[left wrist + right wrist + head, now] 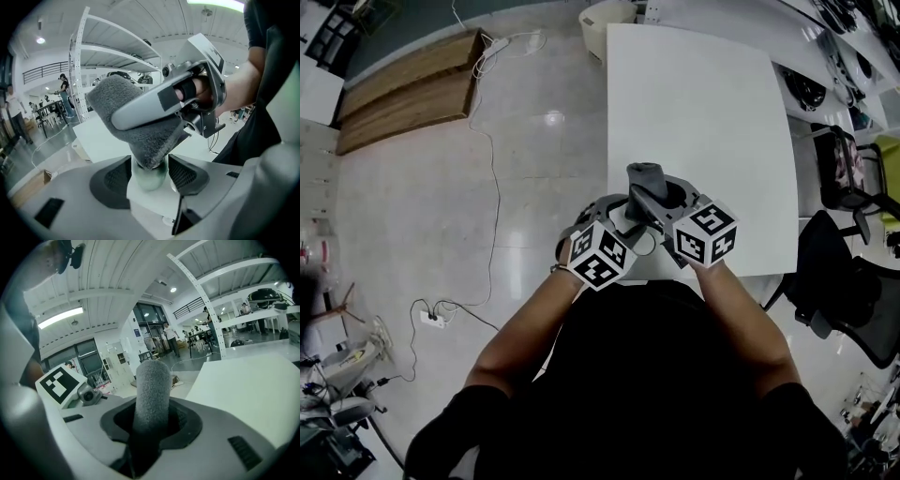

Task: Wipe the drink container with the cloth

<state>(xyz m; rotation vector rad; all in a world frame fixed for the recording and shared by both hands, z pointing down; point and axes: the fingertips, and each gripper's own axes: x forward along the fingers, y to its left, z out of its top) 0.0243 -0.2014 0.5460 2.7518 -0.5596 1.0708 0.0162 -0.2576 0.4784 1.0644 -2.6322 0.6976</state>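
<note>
A pale green drink container (151,177) stands near the front edge of the white table (694,103). My left gripper (149,161) is open, with the container between its dark pads and a thin gap on each side. A thick grey cloth (140,131) drapes over the container's top and hides it. My right gripper (151,420) is shut on the cloth (151,390), which sticks up out of its jaws as a roll. In the head view both grippers meet over the table's near edge, the left gripper (617,214) beside the right gripper (645,199), with the cloth (645,176) bunched above them.
Black office chairs (853,281) stand to the right of the table. A pale bin (605,23) sits at its far end. Wooden boards (408,89) and a cable with a power strip (436,314) lie on the floor to the left. People stand far off by the shelving.
</note>
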